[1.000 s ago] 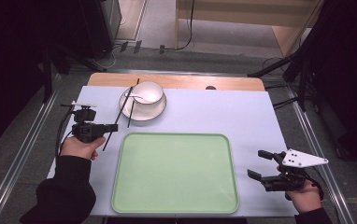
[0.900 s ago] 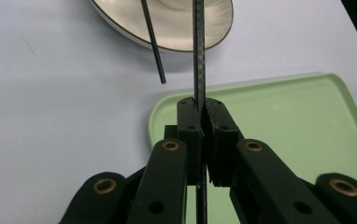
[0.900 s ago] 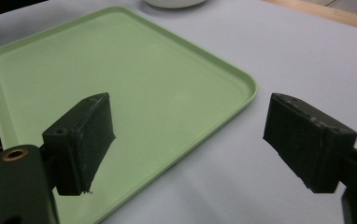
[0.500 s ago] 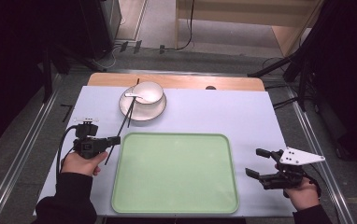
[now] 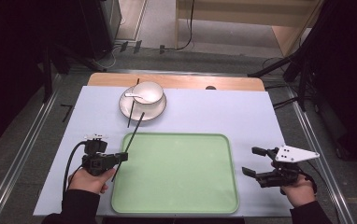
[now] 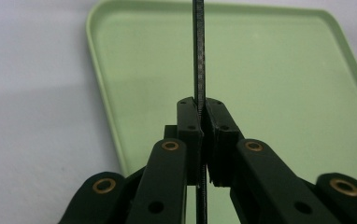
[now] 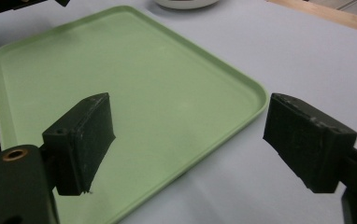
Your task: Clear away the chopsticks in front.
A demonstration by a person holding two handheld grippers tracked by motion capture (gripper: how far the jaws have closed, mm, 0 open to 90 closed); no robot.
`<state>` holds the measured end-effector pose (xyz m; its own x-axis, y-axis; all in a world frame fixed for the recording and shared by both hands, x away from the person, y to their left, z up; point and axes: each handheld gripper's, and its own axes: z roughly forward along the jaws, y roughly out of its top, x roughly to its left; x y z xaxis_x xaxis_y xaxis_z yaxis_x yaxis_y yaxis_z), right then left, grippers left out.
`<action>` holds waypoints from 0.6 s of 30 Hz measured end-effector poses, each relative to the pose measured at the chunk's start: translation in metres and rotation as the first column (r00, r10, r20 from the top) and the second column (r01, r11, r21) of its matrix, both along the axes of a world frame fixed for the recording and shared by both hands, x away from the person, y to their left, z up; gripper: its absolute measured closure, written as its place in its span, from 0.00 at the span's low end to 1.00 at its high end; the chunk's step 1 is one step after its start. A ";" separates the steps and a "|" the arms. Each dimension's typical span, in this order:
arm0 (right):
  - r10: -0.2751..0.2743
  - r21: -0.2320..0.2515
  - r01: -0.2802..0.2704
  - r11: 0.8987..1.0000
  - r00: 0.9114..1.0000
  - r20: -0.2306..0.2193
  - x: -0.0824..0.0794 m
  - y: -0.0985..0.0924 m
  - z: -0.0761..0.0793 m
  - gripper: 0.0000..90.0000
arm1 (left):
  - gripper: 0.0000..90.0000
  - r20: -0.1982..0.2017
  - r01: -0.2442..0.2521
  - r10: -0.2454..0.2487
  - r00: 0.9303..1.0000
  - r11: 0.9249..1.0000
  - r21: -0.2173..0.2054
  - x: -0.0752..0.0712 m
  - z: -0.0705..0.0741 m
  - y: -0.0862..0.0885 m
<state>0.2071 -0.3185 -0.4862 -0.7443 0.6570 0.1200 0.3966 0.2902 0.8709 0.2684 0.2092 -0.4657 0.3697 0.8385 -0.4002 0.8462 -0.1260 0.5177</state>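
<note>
My left gripper (image 5: 122, 157) hovers at the left edge of the green tray (image 5: 176, 186) and is shut on a black chopstick (image 5: 137, 126). The stick slants from near the plate down past the hand. In the left gripper view the chopstick (image 6: 198, 56) stands pinched between the closed jaws of the gripper (image 6: 199, 105), over the tray (image 6: 270, 70). A second chopstick (image 5: 132, 105) leans across the white plate (image 5: 158, 111). The plate carries a white bowl (image 5: 149, 88) with a spoon (image 5: 133, 95). My right gripper (image 5: 249, 160) stands open at the tray's right edge, with nothing between its jaws (image 7: 186, 126).
A pale mat (image 5: 223, 112) covers the wooden table (image 5: 181, 81). Metal rails (image 5: 24, 154) run along both sides. The bowl's base (image 7: 183, 3) peeks in at the top of the right gripper view, beyond the tray (image 7: 120, 70).
My left hand has carried the chopstick toward the near side and slightly right, from beside the plate to the tray's left edge. The right hand has stayed put.
</note>
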 end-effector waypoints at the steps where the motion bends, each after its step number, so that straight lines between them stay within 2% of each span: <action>1: 0.001 -0.002 -0.001 1.000 1.000 0.000 0.000 0.000 0.000 0.18 | 0.96 -0.009 -0.002 0.002 1.000 1.000 -0.004 -0.001 -0.001 0.001; 2: 0.002 -0.002 -0.002 1.000 1.000 0.001 0.000 0.000 0.000 0.18 | 0.96 -0.025 -0.008 0.008 1.000 1.000 -0.014 -0.003 -0.004 0.002; 6: 0.003 -0.001 -0.003 1.000 1.000 -0.001 0.001 0.000 0.000 0.18 | 0.96 -0.065 0.001 -0.001 0.998 1.000 0.001 -0.009 -0.012 0.001; 9: 0.003 -0.003 -0.003 1.000 1.000 -0.001 0.001 0.001 0.000 0.18 | 0.96 -0.080 0.008 -0.007 0.997 1.000 0.018 -0.011 -0.017 0.001; 12: 0.003 -0.005 -0.003 1.000 1.000 -0.001 0.000 0.001 0.000 0.18 | 0.96 -0.089 -0.006 0.008 0.996 1.000 0.017 -0.009 -0.021 0.002; 16: 0.001 -0.005 -0.001 1.000 1.000 0.001 0.001 0.001 0.000 0.18 | 0.96 -0.110 -0.001 0.006 0.994 0.999 0.046 -0.009 -0.028 -0.001; 18: 0.002 -0.006 -0.002 1.000 1.000 0.003 0.000 0.000 0.000 0.18 | 0.96 -0.108 0.006 0.001 0.994 0.998 0.060 -0.012 -0.030 -0.006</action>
